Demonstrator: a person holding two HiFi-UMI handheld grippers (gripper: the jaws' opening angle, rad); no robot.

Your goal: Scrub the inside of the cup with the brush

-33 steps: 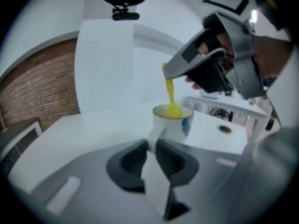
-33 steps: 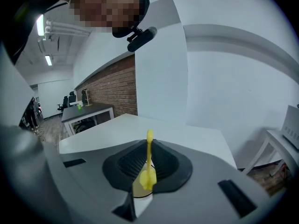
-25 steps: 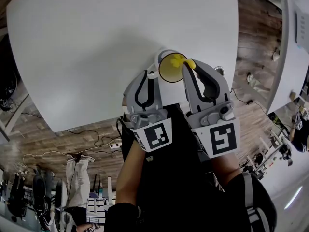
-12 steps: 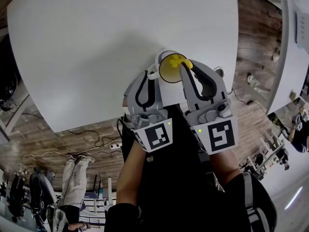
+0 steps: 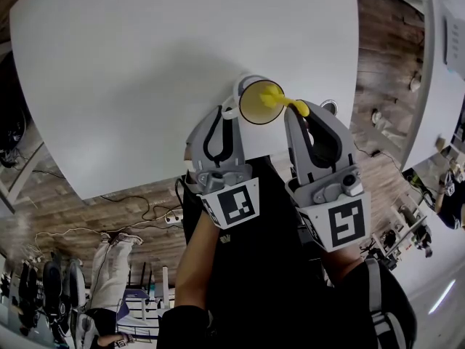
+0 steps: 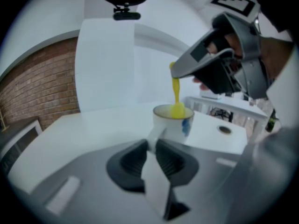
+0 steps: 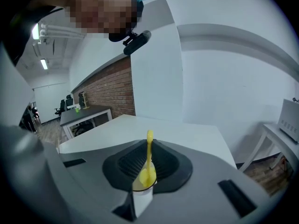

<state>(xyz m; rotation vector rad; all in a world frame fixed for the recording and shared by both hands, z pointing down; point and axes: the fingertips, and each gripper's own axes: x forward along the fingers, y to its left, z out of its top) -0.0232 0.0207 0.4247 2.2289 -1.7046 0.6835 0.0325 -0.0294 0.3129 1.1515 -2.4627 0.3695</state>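
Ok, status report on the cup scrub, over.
Left gripper shut on cup, by handle. Right gripper shut on brush, head inside cup. Nothing blocking.

head view up high, facing steeply down on white table (image 5: 145, 64), left gripper view close behind cup (image 6: 172, 125), near table level, facing across it, right gripper view tight along its own jaws onto brush (image 7: 148, 164), all three share cup and brush

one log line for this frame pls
left gripper: shut on handle of cup | right gripper: shut on yellow brush | brush head: inside cup | cup: upright, near white table edge
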